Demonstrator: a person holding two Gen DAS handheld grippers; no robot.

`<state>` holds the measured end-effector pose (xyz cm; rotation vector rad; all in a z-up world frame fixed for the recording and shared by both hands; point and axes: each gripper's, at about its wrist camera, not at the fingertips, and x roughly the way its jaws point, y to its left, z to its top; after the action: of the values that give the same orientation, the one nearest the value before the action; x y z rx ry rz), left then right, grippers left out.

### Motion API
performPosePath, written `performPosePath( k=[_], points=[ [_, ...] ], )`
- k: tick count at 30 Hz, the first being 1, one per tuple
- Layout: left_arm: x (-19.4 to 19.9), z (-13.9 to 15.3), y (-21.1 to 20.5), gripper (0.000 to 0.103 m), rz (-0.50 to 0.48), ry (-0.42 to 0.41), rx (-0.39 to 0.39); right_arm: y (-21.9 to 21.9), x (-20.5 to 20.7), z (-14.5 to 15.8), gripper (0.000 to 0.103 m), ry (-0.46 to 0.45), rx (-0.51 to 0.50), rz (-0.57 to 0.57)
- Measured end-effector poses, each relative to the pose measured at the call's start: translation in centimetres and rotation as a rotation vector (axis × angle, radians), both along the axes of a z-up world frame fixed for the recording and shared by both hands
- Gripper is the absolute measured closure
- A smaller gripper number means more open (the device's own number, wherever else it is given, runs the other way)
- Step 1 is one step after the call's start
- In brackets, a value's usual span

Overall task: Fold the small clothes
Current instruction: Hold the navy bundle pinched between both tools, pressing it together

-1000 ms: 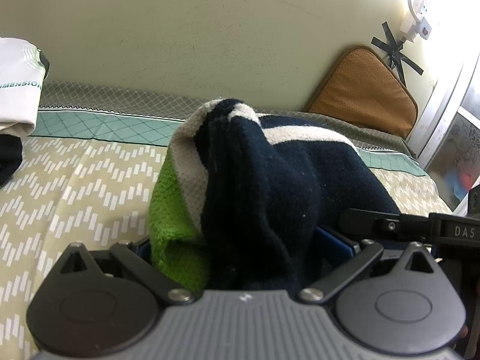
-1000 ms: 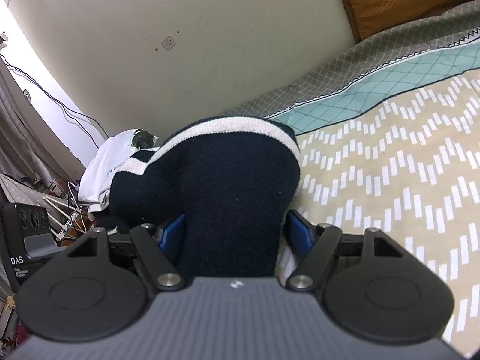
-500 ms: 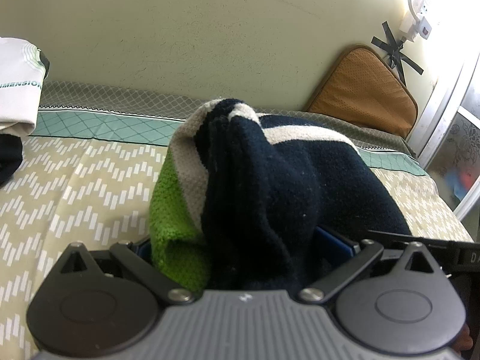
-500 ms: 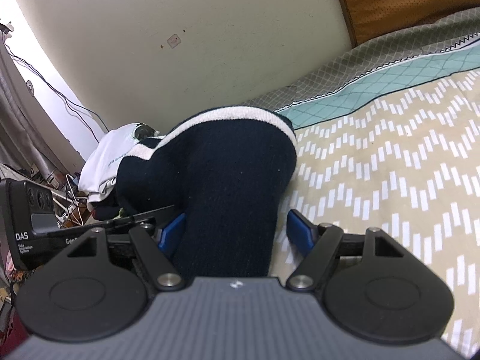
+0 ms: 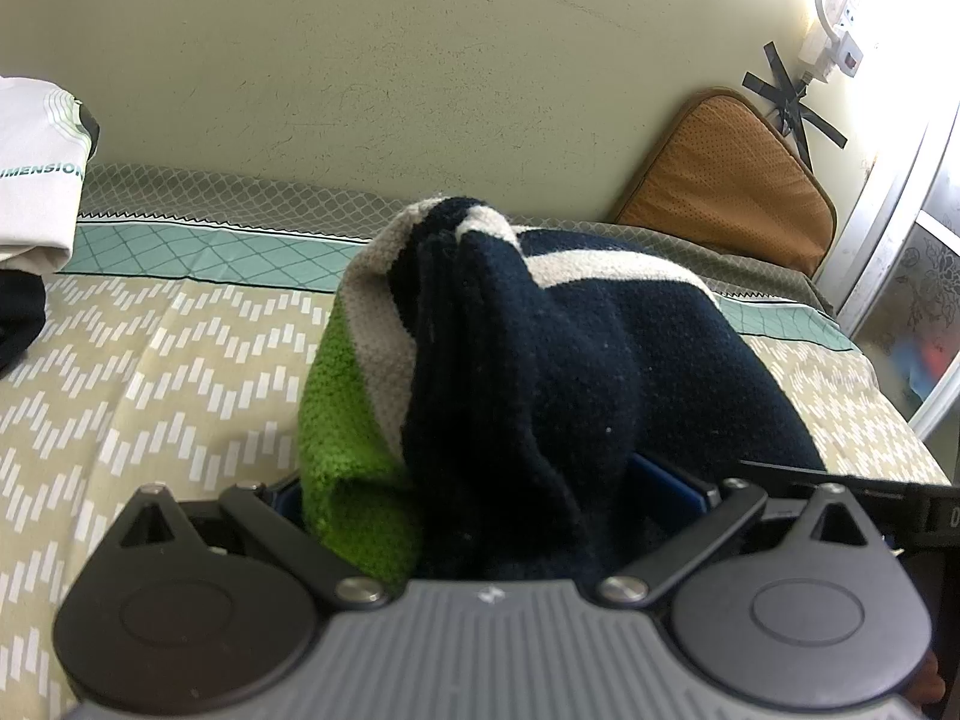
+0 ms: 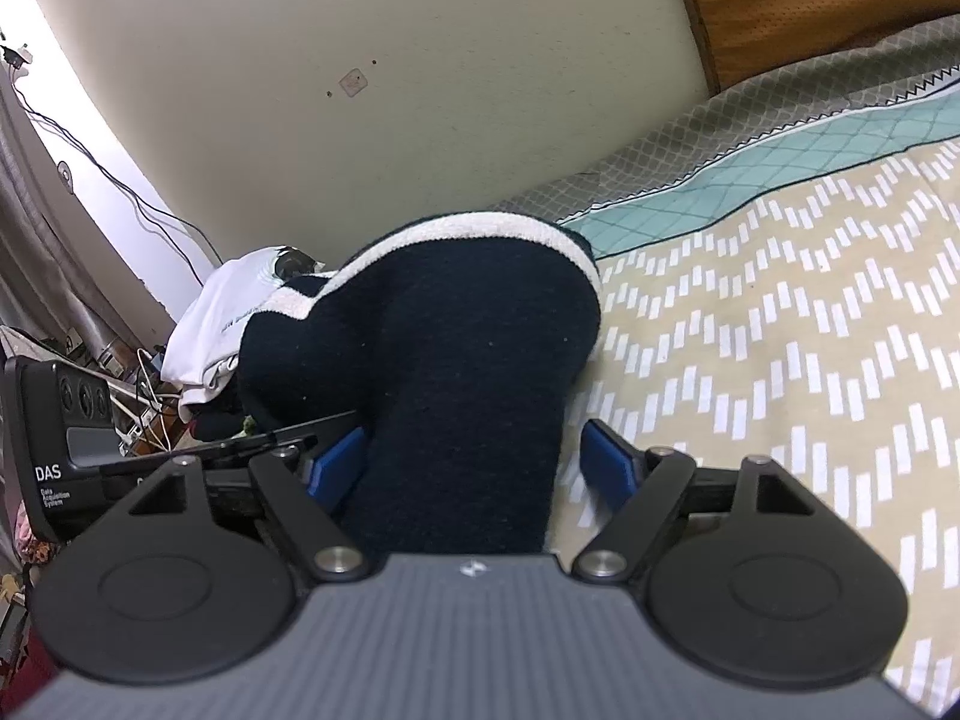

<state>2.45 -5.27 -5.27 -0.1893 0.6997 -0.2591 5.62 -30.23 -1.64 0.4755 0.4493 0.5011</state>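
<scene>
A thick navy sock [image 5: 576, 360] with white stripes and a green end [image 5: 342, 438] is bunched between both grippers above the bed. My left gripper [image 5: 480, 492] is shut on the bundled green and navy end; its fingertips are hidden in the cloth. In the right wrist view the navy sock [image 6: 456, 372] fills the space between the blue pads [image 6: 606, 468]. My right gripper [image 6: 474, 468] has its jaws apart, the right pad clear of the cloth, the left pad beside it. The left gripper's body [image 6: 66, 432] shows at the left edge.
The bed sheet [image 5: 150, 372] has a beige zigzag pattern with a teal band by the wall. A folded white garment [image 5: 36, 180] on dark cloth lies at far left. An orange cushion [image 5: 732, 180] leans in the right corner. Cables and clutter [image 6: 138, 396] lie off the bed.
The right gripper's jaws have widened around the sock and its view has tilted and shifted slightly. The left gripper and its bundle have stayed put.
</scene>
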Motion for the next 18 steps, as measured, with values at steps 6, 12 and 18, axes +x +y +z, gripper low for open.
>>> performPosePath(
  k=[6, 12, 18],
  points=[
    [0.00, 0.01, -0.01, 0.000, 0.000, 0.000, 0.000, -0.06, 0.13, -0.07, 0.017, -0.003, 0.014, 0.013],
    [0.01, 0.00, 0.00, 0.000, 0.000, 0.000, 0.001, 0.34, 0.02, -0.06, 0.014, -0.015, -0.004, 0.017],
    [0.01, 0.00, 0.00, 0.000, 0.001, 0.000, 0.001, 0.41, -0.01, -0.16, 0.013, -0.024, -0.012, 0.019]
  ],
)
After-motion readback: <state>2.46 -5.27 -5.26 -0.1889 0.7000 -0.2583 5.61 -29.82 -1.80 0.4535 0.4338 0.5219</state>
